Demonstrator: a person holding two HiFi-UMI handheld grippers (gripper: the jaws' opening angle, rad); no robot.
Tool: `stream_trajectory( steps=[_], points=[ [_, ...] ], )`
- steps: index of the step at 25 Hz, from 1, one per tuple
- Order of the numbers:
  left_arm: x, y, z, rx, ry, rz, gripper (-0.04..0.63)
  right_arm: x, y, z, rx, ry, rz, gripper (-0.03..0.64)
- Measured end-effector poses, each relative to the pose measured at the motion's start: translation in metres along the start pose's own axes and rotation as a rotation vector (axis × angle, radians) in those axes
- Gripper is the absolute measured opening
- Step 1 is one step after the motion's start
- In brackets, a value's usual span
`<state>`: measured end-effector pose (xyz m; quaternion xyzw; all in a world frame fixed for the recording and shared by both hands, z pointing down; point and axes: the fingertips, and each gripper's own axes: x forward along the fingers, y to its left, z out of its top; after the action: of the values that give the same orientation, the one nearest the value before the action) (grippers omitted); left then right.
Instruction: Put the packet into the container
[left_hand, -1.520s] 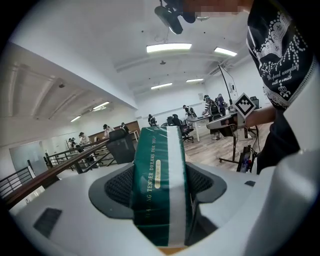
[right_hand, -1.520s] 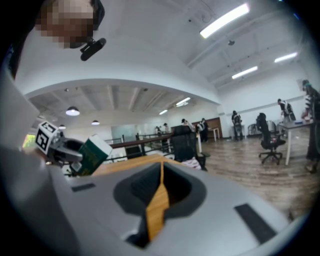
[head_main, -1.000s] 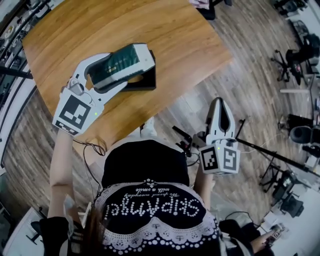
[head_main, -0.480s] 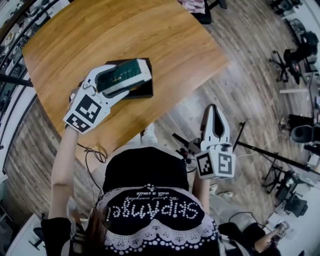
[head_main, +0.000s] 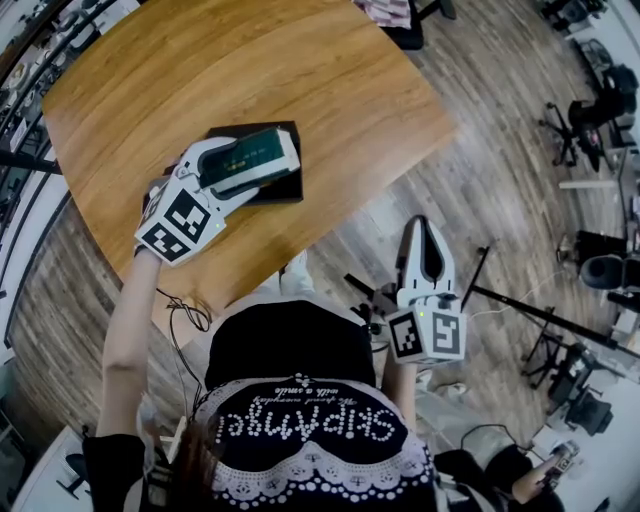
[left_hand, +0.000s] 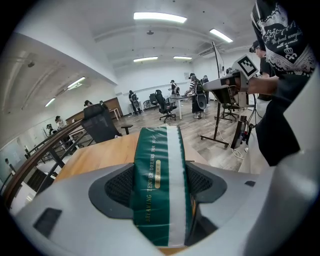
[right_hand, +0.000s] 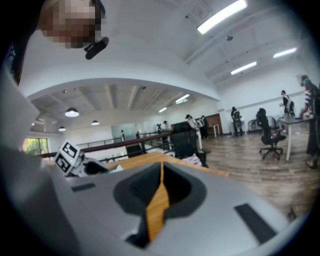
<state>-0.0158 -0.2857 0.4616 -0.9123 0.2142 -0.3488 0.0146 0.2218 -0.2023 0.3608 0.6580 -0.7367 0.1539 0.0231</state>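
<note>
A dark green packet (head_main: 250, 155) with a white stripe and gold print is clamped between the jaws of my left gripper (head_main: 245, 163). The left gripper view shows the packet (left_hand: 159, 187) filling the gap between both dark pads. It hangs directly over a black rectangular container (head_main: 282, 184) on the wooden table (head_main: 330, 80), and hides most of the container's inside. My right gripper (head_main: 424, 247) is off the table to the right, above the floor, its jaws (right_hand: 159, 200) shut together with nothing between them.
The table's near edge runs diagonally just below the container. Beside the right gripper, tripod legs and cables (head_main: 520, 300) cross the wood floor. Office chairs (head_main: 590, 110) stand at the far right. A pinkish object (head_main: 385, 10) lies at the table's far edge.
My left gripper has carried the packet up and away from me, lower over the black container. The right gripper has drifted slightly toward my body and stayed shut.
</note>
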Motion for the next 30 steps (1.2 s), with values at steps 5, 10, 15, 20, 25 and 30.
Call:
stream_trajectory(
  steps=[5,10,15,20,25,30],
  points=[
    [0.002,-0.007,-0.006,0.025,0.033,-0.013,0.345,-0.005,-0.001,0.001,0.004,-0.004,-0.002,0.038],
    [0.005,-0.014,-0.017,0.041,0.07,-0.033,0.345,-0.006,-0.001,-0.001,0.004,0.001,-0.004,0.038],
    [0.007,-0.023,-0.019,0.046,0.094,-0.06,0.345,-0.009,-0.002,0.0,0.006,0.001,-0.001,0.038],
    [0.012,-0.028,-0.022,0.056,0.121,-0.082,0.345,-0.009,-0.004,-0.001,0.011,0.005,0.002,0.038],
    [0.018,-0.031,-0.028,0.048,0.145,-0.122,0.345,-0.008,-0.003,-0.002,0.011,0.012,0.002,0.038],
    [0.022,-0.032,-0.036,0.05,0.179,-0.148,0.345,-0.008,0.0,-0.002,0.011,0.017,0.005,0.038]
  ],
)
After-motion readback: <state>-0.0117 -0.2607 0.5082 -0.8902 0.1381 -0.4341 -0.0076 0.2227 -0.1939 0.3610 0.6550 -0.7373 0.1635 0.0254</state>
